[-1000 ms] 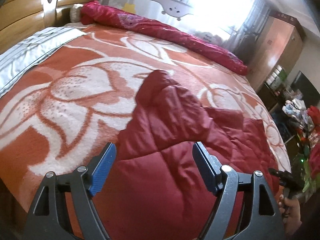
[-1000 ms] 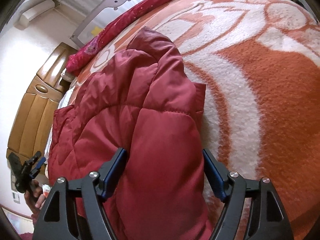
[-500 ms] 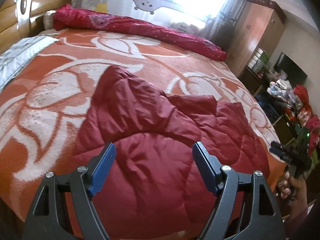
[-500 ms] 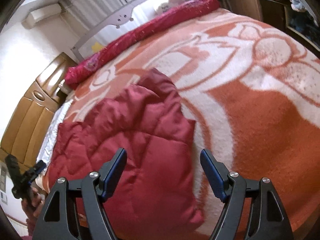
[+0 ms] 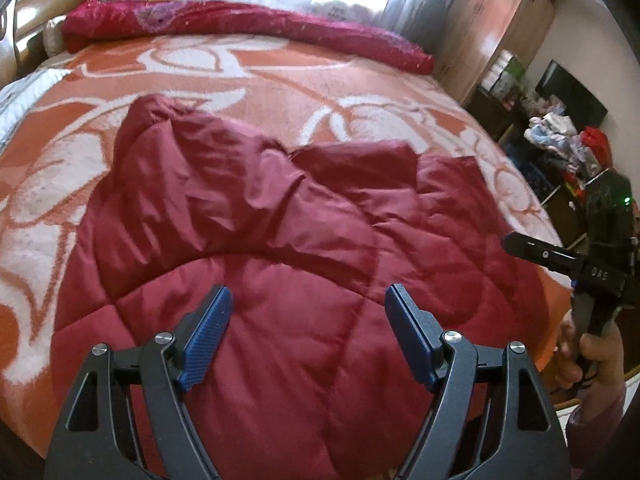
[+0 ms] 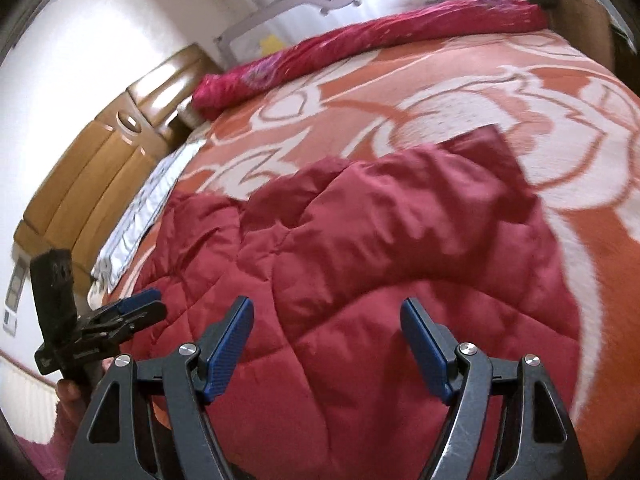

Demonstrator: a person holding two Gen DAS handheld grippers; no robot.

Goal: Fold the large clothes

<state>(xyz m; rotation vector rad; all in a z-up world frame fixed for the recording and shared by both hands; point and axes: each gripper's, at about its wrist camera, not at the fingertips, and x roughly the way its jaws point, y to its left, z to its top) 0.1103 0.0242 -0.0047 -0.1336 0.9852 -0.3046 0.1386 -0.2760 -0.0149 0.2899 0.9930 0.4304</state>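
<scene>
Softly puffed, the quilted red jacket (image 5: 280,240) lies crumpled; both grippers' jaws gape empty.

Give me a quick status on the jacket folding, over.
Left gripper and right gripper both open, empty, above the dark red quilted jacket. Jacket partly folded on the orange floral blanket. Nothing in the way.

Dark red quilted jacket (image 5: 256,248), folded and rumpled, lying on a bed with an orange-and-white floral blanket (image 5: 280,76). Left gripper (image 5: 306,334) above the jacket, blue-padded fingers (image 5: 208,332) spread apart, nothing between them. Right gripper (image 5: 560,260) at the right edge, held in a hand (image 5: 592,356). Rolled magenta quilt (image 5: 240,24) along the bed's far side.
</scene>
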